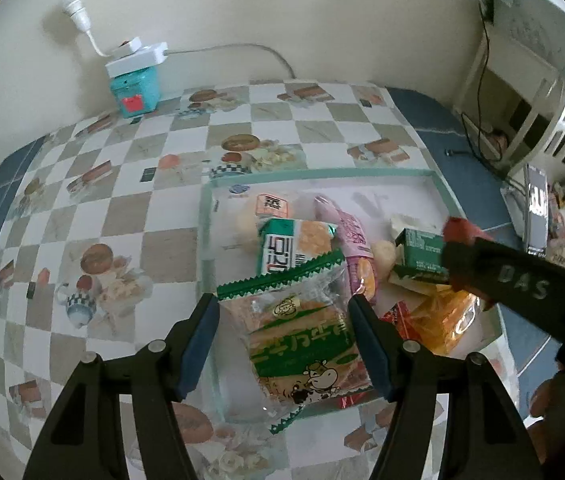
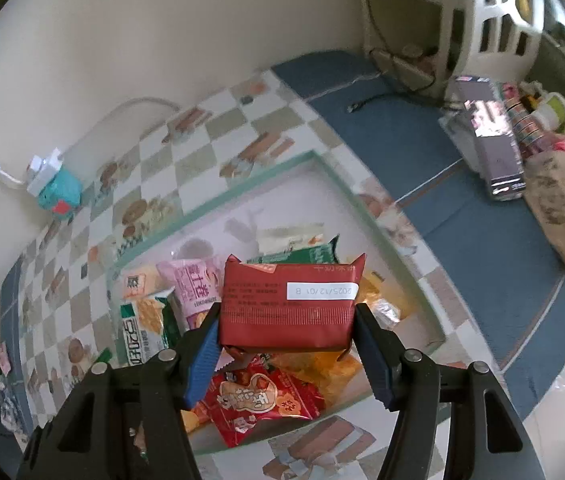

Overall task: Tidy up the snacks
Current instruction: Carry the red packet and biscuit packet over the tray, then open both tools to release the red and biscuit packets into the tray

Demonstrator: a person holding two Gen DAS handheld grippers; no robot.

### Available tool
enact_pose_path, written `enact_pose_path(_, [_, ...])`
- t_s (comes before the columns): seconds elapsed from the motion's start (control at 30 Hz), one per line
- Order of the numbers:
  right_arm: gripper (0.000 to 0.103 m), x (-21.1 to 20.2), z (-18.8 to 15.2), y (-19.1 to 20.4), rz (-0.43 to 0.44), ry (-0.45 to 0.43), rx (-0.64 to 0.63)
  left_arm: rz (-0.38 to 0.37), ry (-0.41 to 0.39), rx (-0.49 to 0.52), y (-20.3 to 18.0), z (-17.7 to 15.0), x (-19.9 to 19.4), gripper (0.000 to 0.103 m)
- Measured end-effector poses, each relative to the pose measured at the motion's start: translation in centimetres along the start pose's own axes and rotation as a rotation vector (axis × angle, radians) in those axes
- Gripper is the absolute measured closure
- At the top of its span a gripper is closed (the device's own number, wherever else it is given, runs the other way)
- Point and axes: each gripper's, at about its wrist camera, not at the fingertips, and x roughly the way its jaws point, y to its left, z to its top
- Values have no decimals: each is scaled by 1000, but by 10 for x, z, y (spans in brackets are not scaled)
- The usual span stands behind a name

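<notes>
Black finger arms with blue pads fill the bottom of the left wrist view, and the left gripper (image 1: 284, 344) holds a clear, green-trimmed cracker packet (image 1: 296, 340) with a cartoon cow between them. Both pads press on the packet's sides, so the jaws are closed on it. The packet hangs over the near left corner of a shallow, green-rimmed tray (image 1: 204, 236) that sits on a checkered tablecloth (image 1: 122, 208).

Further right in the tray lie a green-and-white biscuit pack (image 1: 290, 248), a pink snack bag (image 1: 352, 236), and an orange bag (image 1: 448, 320) at the right edge. At the right of this view the other gripper's dark arm reaches in, with a green side of its box showing at its tip. Back left, by the wall, stands a teal box (image 1: 135, 94) with a white power strip on top.

From the right wrist view, the right gripper (image 2: 286, 340) clamps a dark red foil-wrapped box (image 2: 288, 306) with a white date label, both pads pressing its ends. The box is held above the tray (image 2: 218, 200), over a red snack bag (image 2: 258, 396) and the orange bag (image 2: 342, 368). To its left lie the biscuit pack (image 2: 144, 328) and pink bag (image 2: 196, 282). Far right, a blue mat (image 2: 462, 208) carries assorted clutter.
</notes>
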Motion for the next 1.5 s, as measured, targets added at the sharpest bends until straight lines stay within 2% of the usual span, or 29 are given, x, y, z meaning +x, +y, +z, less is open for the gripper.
enact_pose_path(0.17, [37,12,-3,1,-7,33,-11,13,4,23,-6,-1,13,35])
enact_pose_path(0.8, [36,11,-3,13,-19,30,-52,29,5,19,-3,-1,15,33])
enact_pose_path(1.03, [29,10,-4,14,-18,24,-50,20,8,2,3,-2,11,30])
enact_pose_path(1.17, [18,10,-6,14,-19,21,-44,7,3,-22,11,-3,4,28])
enact_pose_path(1.2, [18,10,-6,14,-19,21,-44,7,4,-28,13,-3,4,16])
enact_pose_path(1.23, [16,10,-6,15,-20,22,-44,9,6,-35,16,-4,3,10])
enact_pose_path(1.37, [16,10,-8,16,-26,23,-46,13,31,-93,33,-6,5,10])
enact_pose_path(1.5, [15,10,-11,18,-31,21,-42,48,67,-214,64,-10,9,9])
